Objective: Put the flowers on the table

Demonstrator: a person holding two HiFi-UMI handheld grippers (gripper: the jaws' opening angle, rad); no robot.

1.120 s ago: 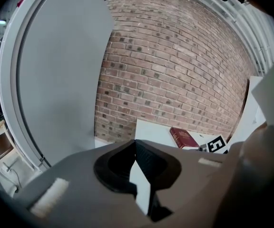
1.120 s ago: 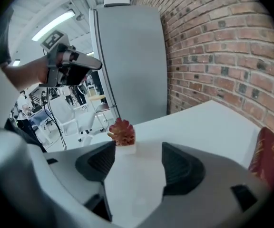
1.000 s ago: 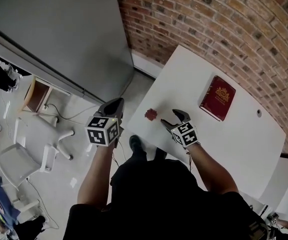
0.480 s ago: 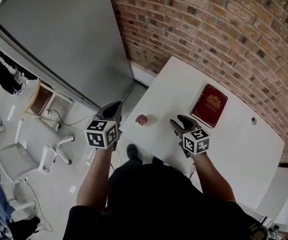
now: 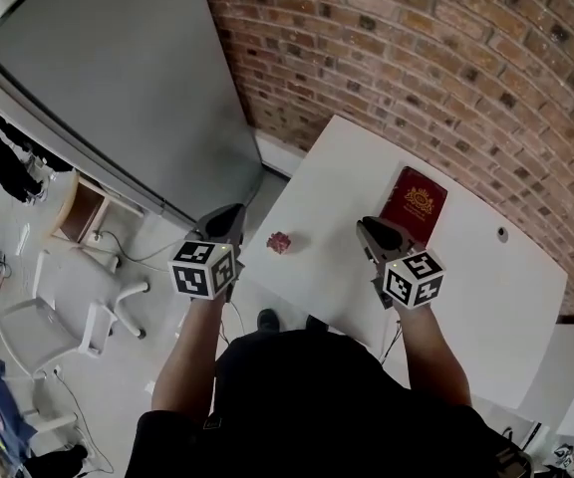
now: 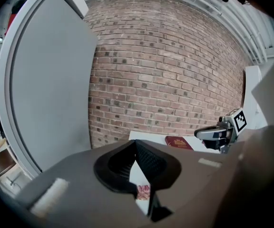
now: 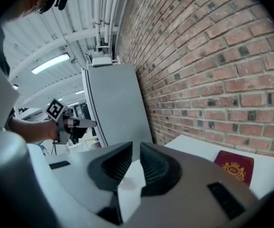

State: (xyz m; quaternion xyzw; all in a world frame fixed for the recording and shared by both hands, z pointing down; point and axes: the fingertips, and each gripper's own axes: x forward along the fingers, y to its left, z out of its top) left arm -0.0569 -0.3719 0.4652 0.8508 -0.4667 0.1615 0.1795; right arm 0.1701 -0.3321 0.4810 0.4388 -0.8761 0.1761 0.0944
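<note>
Fingers on the right gripper (image 5: pixel 375 233) stand narrow, a slim gap showing between them in its own view; they have just been closing, with nothing between them. The left gripper (image 5: pixel 229 215) has its fingers together at the tips, also empty.

The flower (image 5: pixel 280 242) lies loose on the table (image 5: pixel 466 297), near the near-left edge and well apart from the book (image 5: pixel 415 203). It sits between the two grippers, touching neither. It is a small roundish clump with no clear long axis, so approach angle matters little.

The left gripper looks nearer but hangs off the table edge, over the floor. The right one is above the table, with the flower to its left. The task looks done, so the hands need only stay clear of the flower.
</note>
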